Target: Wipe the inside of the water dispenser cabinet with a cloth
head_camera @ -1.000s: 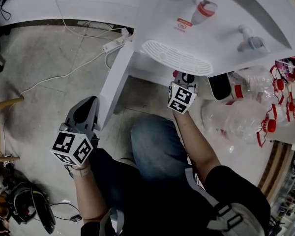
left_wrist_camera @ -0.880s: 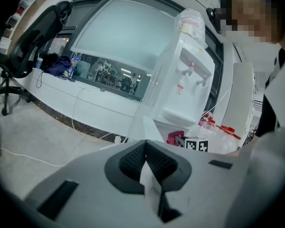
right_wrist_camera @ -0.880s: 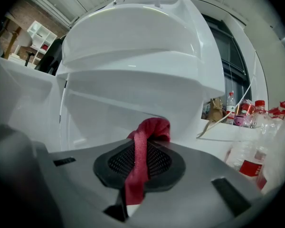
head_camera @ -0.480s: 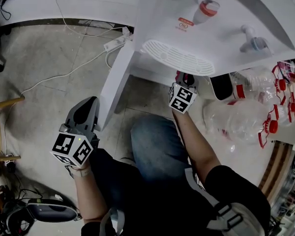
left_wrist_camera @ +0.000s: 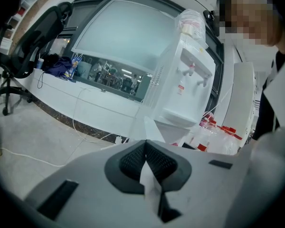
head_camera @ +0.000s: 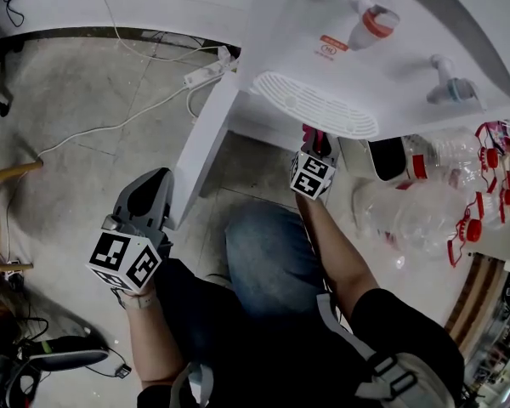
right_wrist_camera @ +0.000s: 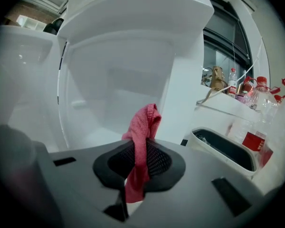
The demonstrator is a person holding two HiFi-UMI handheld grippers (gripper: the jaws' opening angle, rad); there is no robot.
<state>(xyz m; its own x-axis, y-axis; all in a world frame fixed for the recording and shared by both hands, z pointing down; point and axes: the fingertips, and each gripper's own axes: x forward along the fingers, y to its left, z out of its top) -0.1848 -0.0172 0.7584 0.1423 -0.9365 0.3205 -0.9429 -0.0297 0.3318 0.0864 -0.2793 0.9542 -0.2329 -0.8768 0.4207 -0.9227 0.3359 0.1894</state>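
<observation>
White plastic dispenser (head_camera: 391, 66) appears from above in head view; only the right gripper view shows its smooth, hollow cabinet (right_wrist_camera: 114, 94). Left gripper (left_wrist_camera: 146, 163): ribbed pads pressed together, empty. Right gripper (right_wrist_camera: 137, 163) pinches a red woven cloth (right_wrist_camera: 141, 127) before the cabinet opening.

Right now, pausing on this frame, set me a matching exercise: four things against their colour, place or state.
Things:
1. cloth
2. left gripper
3. drip tray
4. plastic bottles

States:
A. shut, holding nothing
B. white, below the taps
C. clear, red-capped, beside the dispenser
D. red, clamped in the right gripper

Pairs: 1-D, 2-A, 3-B, 4-C.
</observation>
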